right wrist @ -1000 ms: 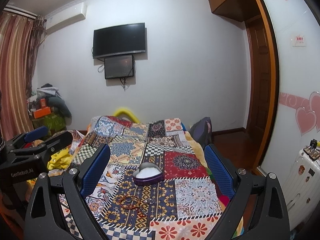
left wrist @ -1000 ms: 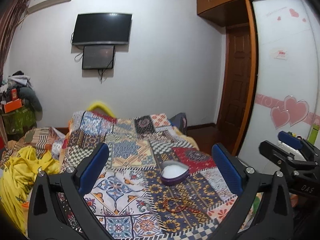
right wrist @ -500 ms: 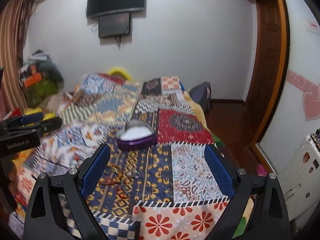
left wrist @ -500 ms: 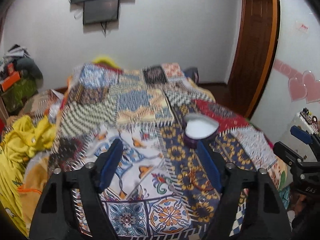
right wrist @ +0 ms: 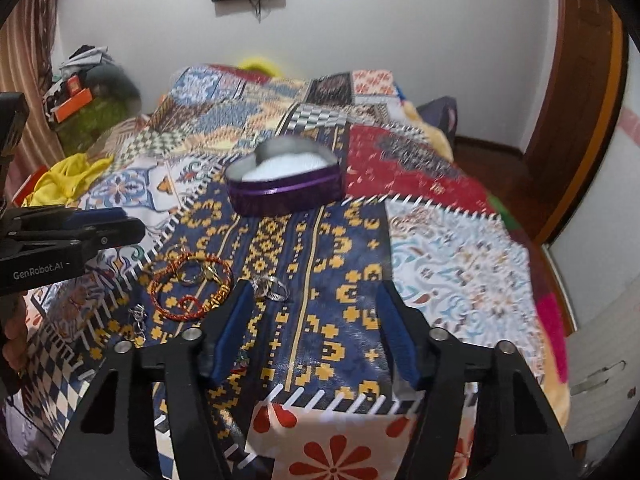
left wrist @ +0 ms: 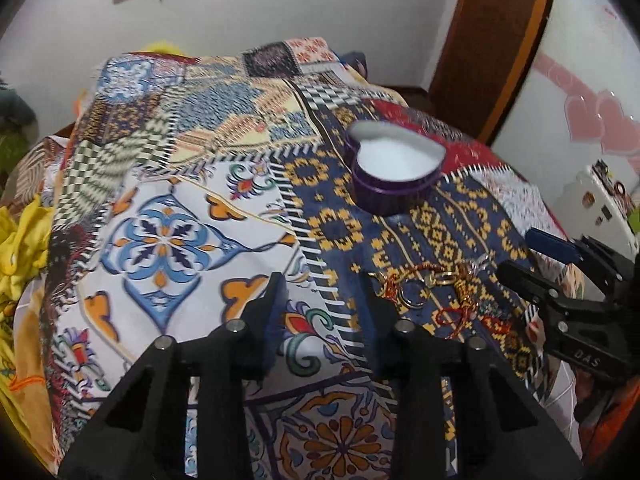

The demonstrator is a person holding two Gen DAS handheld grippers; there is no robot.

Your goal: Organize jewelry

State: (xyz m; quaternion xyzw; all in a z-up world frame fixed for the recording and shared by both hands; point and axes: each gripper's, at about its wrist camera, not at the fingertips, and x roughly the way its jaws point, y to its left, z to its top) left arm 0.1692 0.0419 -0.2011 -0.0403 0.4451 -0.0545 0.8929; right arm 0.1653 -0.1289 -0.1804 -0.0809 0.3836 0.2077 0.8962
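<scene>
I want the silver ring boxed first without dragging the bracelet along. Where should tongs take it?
Probably grip the silver ring across its thin band, from above on the side away from the red bracelet: it lies on the quilt, apart from the pile.

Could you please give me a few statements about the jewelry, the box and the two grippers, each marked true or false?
1. The heart-shaped purple box stands open with a white lining. True.
2. The red braided bracelet lies inside the box. False: it lies on the patchwork bedspread, nearer the camera than the box.
3. The left gripper holds a ring. False: nothing is between its jaws, which have just been closing.
4. A silver ring lies beside the right gripper. True.
</scene>
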